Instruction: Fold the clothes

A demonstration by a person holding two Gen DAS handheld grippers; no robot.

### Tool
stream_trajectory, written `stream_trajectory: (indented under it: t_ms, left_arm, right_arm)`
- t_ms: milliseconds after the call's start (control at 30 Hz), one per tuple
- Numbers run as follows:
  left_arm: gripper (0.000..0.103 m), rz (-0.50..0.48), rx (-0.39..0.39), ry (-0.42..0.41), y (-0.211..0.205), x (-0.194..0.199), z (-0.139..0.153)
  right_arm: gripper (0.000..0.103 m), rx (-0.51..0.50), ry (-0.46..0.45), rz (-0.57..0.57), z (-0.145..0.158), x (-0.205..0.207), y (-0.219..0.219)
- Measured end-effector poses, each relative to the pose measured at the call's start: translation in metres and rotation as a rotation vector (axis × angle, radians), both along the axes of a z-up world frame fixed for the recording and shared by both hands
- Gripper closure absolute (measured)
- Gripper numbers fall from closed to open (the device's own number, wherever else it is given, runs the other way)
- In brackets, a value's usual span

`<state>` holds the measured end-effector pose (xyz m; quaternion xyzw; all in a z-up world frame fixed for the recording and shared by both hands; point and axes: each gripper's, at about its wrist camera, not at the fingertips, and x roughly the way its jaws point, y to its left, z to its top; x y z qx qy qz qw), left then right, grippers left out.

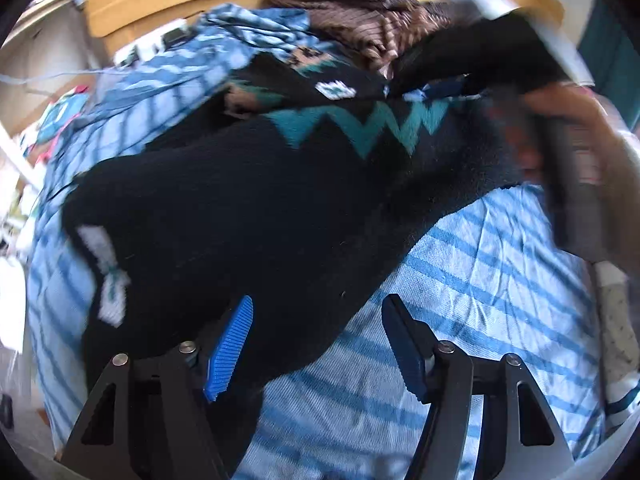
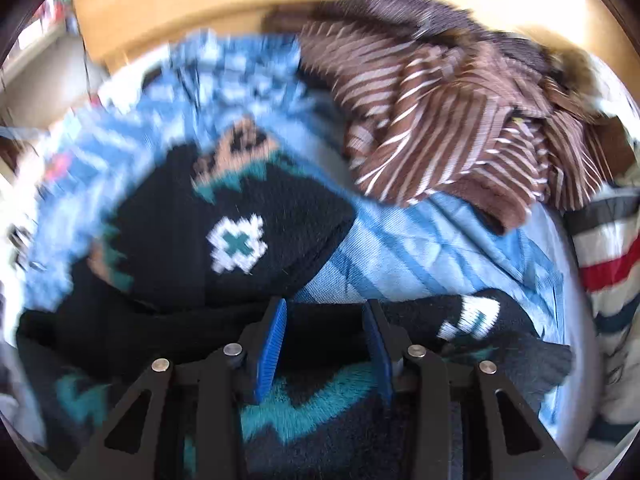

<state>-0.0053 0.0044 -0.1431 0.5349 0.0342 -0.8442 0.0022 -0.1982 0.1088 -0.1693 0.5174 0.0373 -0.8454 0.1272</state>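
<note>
1. Left gripper [image 1: 316, 346] spread wide, nothing pinched; near edge of black patterned sweater [image 1: 248, 208] lying between and beneath the blue pads [image 1: 230, 348], probably lined up for a fresh grab.
2. Right gripper [image 2: 325, 344] partly spread over a dark fold of the same sweater [image 2: 192, 248]; pinching or not, cannot tell through the blur.
3. Sweater bunched across a blue striped sheet [image 1: 480, 264], likely being straightened before folding.
4. Brown striped garment [image 2: 440, 120] heaped at far right, seemingly awaiting its turn.
</note>
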Motion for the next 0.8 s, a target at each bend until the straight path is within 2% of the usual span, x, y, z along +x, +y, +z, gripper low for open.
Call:
stream_trajectory:
  t_ms: [100,133,167,200,267,333,400,433,600,667,800]
  left_arm:
    - [0.035,-0.005,0.003,-0.052,0.002,-0.013,-0.018]
    - [0.039,-0.007,0.004,-0.069,0.002,-0.018,-0.024]
    - [0.052,0.005,-0.004,-0.090,0.001,-0.021,-0.030]
    - [0.054,0.031,0.017,-0.103,-0.005,-0.023,-0.034]
    - [0.076,0.099,0.134,-0.099,-0.021,-0.021,-0.031]
    - [0.084,0.156,0.217,-0.095,-0.036,-0.014,-0.022]
    - [0.088,0.183,0.251,-0.070,-0.044,-0.004,-0.008]
    - [0.103,0.193,0.258,-0.057,-0.047,0.003,0.000]
    - [0.103,0.237,0.305,0.016,-0.071,0.038,0.038]
    - [0.103,0.265,0.262,0.014,-0.082,0.050,0.044]
    - [0.103,0.254,0.241,-0.023,-0.098,0.071,0.048]
  right_arm:
    - [0.051,-0.136,0.000,-0.059,0.014,0.034,0.043]
    - [0.050,-0.172,-0.012,-0.074,0.016,0.046,0.056]
    - [0.048,-0.206,-0.024,-0.090,0.018,0.057,0.068]
    - [0.046,-0.235,-0.040,-0.110,0.017,0.071,0.079]
    - [0.030,-0.269,-0.069,-0.153,0.014,0.091,0.101]
    - [0.026,-0.269,-0.087,-0.202,0.008,0.107,0.118]
    - [0.024,-0.286,-0.136,-0.217,-0.002,0.124,0.128]
    - [0.023,-0.293,-0.173,-0.204,-0.010,0.130,0.129]
    - [0.024,-0.278,-0.301,-0.105,-0.045,0.155,0.102]
    - [0.025,-0.325,-0.320,-0.057,-0.049,0.159,0.080]
    - [0.024,-0.391,-0.326,0.057,-0.054,0.161,0.021]
